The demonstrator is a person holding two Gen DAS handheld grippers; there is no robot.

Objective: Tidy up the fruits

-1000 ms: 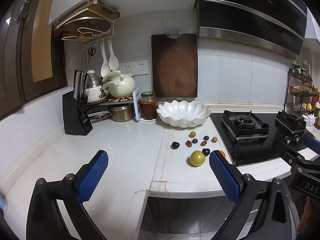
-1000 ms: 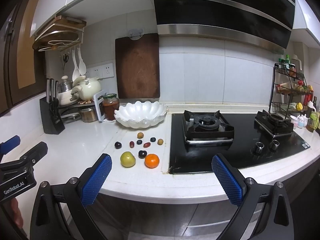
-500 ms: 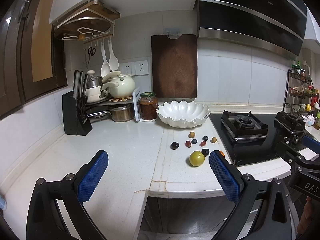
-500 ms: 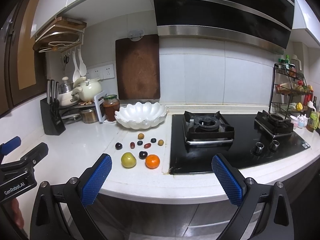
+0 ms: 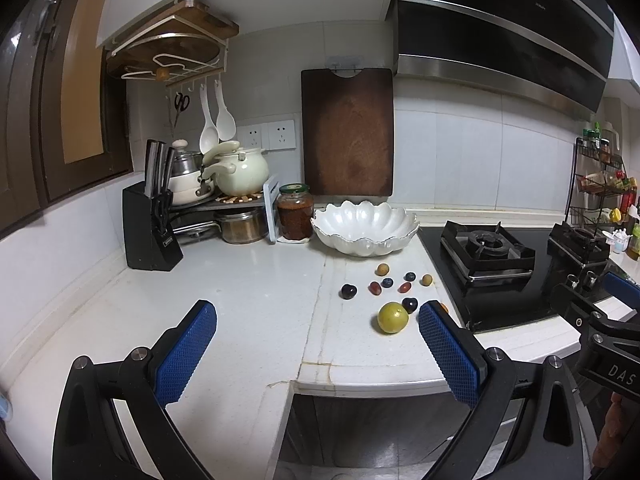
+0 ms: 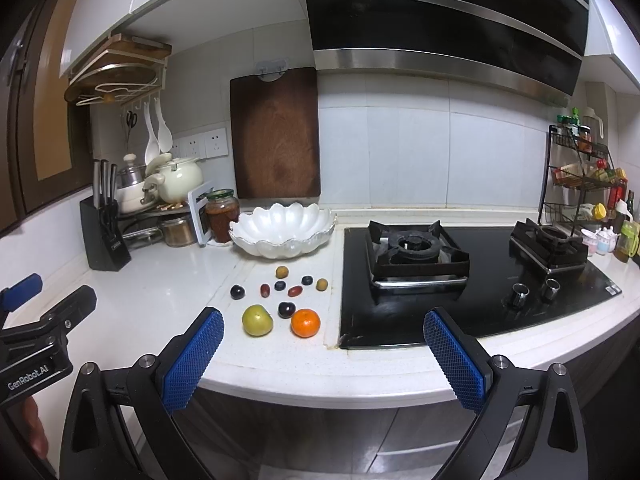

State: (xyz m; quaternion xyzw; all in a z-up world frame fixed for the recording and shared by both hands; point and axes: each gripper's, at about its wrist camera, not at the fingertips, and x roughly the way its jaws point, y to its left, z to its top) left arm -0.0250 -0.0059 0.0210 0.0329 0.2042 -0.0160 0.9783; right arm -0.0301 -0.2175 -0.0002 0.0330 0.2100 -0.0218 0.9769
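Loose fruit lies on the white counter in front of a white scalloped bowl [image 6: 282, 231], which also shows in the left wrist view [image 5: 365, 227]. Nearest are a green apple [image 6: 257, 320], an orange [image 6: 305, 323] and a dark plum [image 6: 286, 309]. Behind them lie several small fruits, among them a dark plum [image 6: 237, 291]. The left wrist view shows the apple [image 5: 393, 317]; its right finger hides most of the orange. My left gripper [image 5: 316, 344] and my right gripper [image 6: 323, 350] are both open and empty, held short of the counter's front edge.
A black gas hob [image 6: 460, 280] lies right of the fruit. A jar [image 6: 222, 220], pots [image 6: 176, 180] and a knife block [image 6: 105, 236] stand at the back left. A cutting board [image 6: 276, 132] leans on the wall. A spice rack [image 6: 584, 184] stands far right.
Both views have shifted only slightly; the fruit sits a touch lower and nearer in the right wrist view. Nothing was gripped or moved.
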